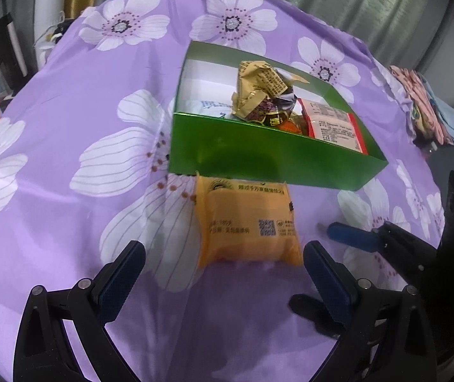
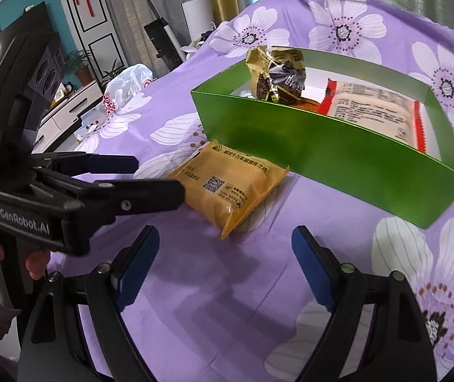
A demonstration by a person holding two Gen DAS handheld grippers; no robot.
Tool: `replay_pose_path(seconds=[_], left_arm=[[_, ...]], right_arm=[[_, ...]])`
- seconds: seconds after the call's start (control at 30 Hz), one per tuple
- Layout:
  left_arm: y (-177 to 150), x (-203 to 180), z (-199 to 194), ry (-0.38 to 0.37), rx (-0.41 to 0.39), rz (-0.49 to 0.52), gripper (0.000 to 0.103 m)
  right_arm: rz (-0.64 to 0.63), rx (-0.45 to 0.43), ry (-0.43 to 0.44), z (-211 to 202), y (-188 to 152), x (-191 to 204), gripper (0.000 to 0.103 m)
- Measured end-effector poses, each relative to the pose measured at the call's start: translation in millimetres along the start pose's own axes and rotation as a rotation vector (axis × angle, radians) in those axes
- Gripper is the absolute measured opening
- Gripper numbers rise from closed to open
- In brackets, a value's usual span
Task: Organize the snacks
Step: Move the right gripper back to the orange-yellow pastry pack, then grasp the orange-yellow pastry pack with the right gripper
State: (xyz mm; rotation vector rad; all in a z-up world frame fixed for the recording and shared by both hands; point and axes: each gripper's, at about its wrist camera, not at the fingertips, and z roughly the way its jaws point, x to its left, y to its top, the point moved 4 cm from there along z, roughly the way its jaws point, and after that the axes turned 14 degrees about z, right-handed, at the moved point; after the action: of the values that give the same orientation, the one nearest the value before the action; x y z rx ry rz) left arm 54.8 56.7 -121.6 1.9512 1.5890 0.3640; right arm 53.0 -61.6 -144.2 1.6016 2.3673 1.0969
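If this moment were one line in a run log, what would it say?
left hand-held gripper: open, just short of orange plastic snack packet | right hand-held gripper: open, empty | green cardboard box: holds snacks

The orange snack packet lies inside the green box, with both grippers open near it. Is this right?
Not quite. The orange snack packet lies outside the green box, on the purple cloth against its front wall, as the left wrist view shows. Both grippers, left gripper and right gripper, are open.
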Motion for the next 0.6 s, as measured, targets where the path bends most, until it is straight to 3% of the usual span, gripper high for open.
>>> replay_pose_path(seconds=[0.6], left_arm=[[15,-9,17,-0.034,-0.016,0.022,0.099]], right_arm=[[0.008,-0.004,0.013,12,12,-5,0.086]])
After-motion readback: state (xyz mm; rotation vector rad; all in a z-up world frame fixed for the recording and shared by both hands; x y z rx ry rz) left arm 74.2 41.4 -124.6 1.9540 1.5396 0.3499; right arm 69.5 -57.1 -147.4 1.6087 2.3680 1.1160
